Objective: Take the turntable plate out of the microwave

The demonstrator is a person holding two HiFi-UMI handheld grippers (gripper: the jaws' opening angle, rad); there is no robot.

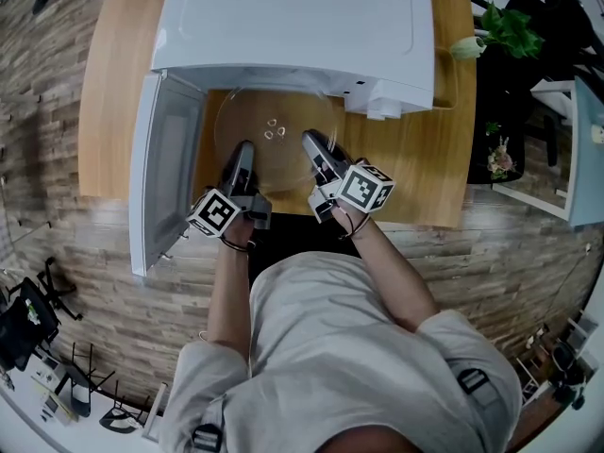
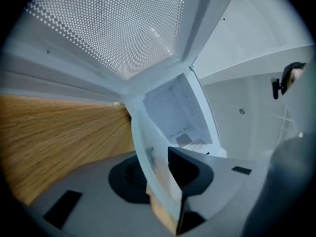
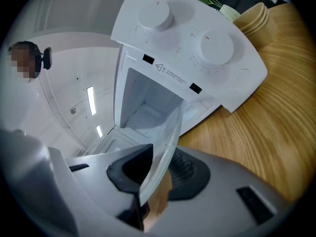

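The clear glass turntable plate (image 1: 274, 132) hangs level over the wooden table (image 1: 420, 163), just in front of the white microwave (image 1: 293, 22). My left gripper (image 1: 243, 151) is shut on the plate's near-left rim and my right gripper (image 1: 314, 144) on its near-right rim. In the left gripper view the plate's rim (image 2: 150, 154) sits edge-on between the pads of the left gripper (image 2: 160, 177), with the empty microwave cavity (image 2: 177, 112) beyond it. In the right gripper view the rim (image 3: 165, 142) is clamped in the right gripper (image 3: 155, 177) below the microwave's knob panel (image 3: 192, 43).
The microwave door (image 1: 165, 173) stands swung open at the left, close beside my left gripper; its perforated window (image 2: 113, 28) fills the top of the left gripper view. A green plant (image 1: 510, 28) stands past the table's right end. Stacked wooden bowls (image 3: 256, 15) sit behind the microwave.
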